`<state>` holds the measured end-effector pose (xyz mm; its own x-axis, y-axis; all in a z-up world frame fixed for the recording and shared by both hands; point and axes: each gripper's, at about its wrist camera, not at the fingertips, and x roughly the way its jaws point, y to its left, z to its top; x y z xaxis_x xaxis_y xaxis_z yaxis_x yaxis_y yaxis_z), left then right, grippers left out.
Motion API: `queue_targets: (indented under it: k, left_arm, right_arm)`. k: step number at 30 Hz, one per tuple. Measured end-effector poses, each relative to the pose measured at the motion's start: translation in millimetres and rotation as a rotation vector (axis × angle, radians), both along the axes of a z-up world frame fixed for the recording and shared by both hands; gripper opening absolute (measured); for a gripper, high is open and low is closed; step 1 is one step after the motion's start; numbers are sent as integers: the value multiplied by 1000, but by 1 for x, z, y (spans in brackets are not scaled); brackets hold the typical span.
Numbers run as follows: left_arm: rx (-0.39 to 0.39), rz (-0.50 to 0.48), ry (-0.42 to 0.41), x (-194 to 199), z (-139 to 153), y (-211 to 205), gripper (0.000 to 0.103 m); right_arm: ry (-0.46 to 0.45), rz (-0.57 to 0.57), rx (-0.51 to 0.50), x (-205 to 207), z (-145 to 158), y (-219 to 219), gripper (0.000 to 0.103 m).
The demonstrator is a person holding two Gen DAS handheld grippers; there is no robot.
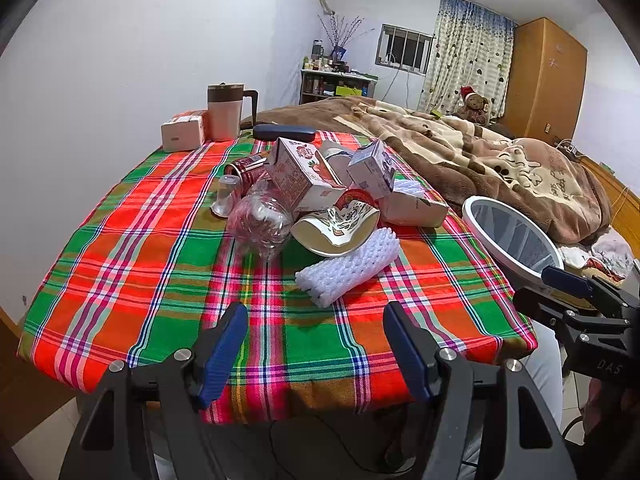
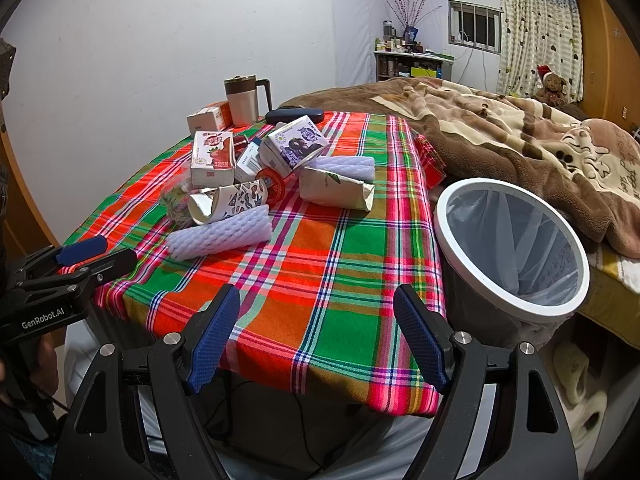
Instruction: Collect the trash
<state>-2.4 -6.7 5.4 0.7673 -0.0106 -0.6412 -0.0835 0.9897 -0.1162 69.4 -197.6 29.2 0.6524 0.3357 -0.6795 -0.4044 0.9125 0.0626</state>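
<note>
A bed (image 2: 520, 120) under a fleecy brown blanket runs along the far and right sides of the table (image 1: 132, 280), whose top is covered in a woven red-and-green plaid cloth. Just off the table's right edge stands a round bin (image 2: 512, 240) with a white rim and a thin grey plastic liner. The trash sits heaped near the middle of the tabletop: a flattened cream carton (image 2: 336, 188), a red strawberry milk box (image 2: 212, 160), a purple milk box (image 2: 294, 146), a crumpled clear plastic bottle (image 1: 260, 220), a squashed patterned paper cup (image 1: 336, 228) and a knobbly white foam net sleeve (image 1: 348, 268) nearest the front edge. At the far left corner stand a beige lidded mug (image 1: 226, 110) and a small cardboard box (image 1: 184, 132). The left gripper (image 1: 316, 344) and right gripper (image 2: 320, 332), both with ribbed blue pads, hang released and empty over the front edge
</note>
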Motion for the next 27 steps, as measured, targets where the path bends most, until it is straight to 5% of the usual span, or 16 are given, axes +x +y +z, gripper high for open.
queue_targets:
  k: [27]
  left_arm:
    - [-9,17,34,33,-10,23,70]
  right_arm:
    - [20,46,-10,24,-7,10,81]
